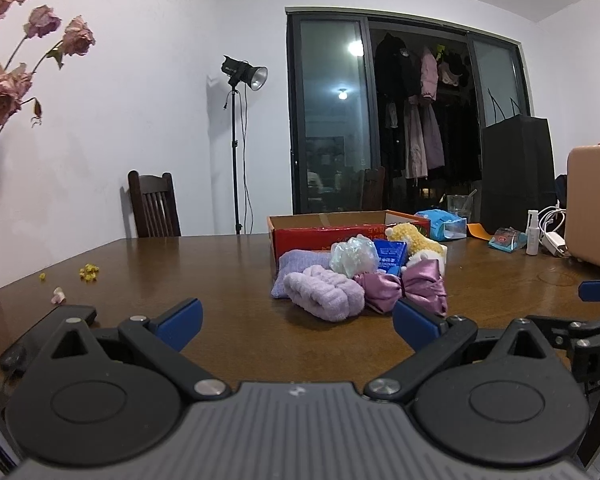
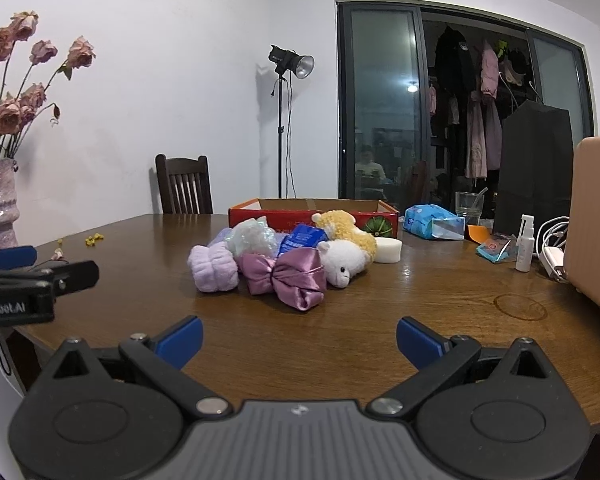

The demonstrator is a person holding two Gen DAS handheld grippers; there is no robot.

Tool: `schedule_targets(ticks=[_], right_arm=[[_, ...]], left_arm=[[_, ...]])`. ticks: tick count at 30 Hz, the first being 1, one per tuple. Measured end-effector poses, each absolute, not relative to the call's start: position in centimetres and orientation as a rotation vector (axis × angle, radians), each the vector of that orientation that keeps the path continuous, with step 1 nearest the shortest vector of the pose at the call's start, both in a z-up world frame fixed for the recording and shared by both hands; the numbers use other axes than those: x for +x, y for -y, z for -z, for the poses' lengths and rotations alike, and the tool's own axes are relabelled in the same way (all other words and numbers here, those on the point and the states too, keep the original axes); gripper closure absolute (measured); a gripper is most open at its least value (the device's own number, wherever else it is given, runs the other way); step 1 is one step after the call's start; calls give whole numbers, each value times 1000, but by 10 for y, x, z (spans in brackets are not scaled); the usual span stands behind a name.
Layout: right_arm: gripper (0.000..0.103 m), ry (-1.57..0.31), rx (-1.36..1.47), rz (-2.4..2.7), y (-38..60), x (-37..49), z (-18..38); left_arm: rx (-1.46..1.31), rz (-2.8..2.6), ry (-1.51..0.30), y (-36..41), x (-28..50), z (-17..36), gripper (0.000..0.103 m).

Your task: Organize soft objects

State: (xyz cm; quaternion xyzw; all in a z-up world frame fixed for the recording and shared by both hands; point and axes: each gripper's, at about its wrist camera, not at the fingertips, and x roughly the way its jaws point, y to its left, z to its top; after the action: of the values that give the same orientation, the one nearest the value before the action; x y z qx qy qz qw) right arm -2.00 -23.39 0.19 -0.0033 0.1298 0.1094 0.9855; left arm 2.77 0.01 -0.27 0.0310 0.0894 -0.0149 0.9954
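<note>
In front of the red cardboard box [image 2: 312, 211], on the wooden table [image 2: 440, 300], the soft objects lie heaped: a lilac headband [image 2: 213, 267], a purple satin bow [image 2: 286, 278] and a white plush toy [image 2: 345, 262]. Both the left gripper [image 1: 296, 322] and the right gripper [image 2: 299, 338] hover with jaws spread wide, empty, the heap ahead of each. The bow's long axis runs crosswise to the right gripper, which appears the better aligned.

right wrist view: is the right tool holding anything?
No, the right tool is open and empty over the table, short of the purple bow.
</note>
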Motion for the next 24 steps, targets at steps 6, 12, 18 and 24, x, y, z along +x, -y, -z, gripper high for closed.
schedule_targets(ticks=[6, 12, 18, 24], right_arm=[[0, -277, -23, -220, 241, 27, -4], [0, -306, 58, -227, 254, 81, -15], [10, -420, 113, -463, 233, 117, -22], [47, -520, 78, -591, 181, 147, -16]], left_arm=[[12, 36, -262, -20, 83, -15, 0], [-28, 30, -338, -29, 138, -19, 0], [34, 102, -354, -33, 186, -28, 0], [46, 293, -462, -46, 248, -20, 17]])
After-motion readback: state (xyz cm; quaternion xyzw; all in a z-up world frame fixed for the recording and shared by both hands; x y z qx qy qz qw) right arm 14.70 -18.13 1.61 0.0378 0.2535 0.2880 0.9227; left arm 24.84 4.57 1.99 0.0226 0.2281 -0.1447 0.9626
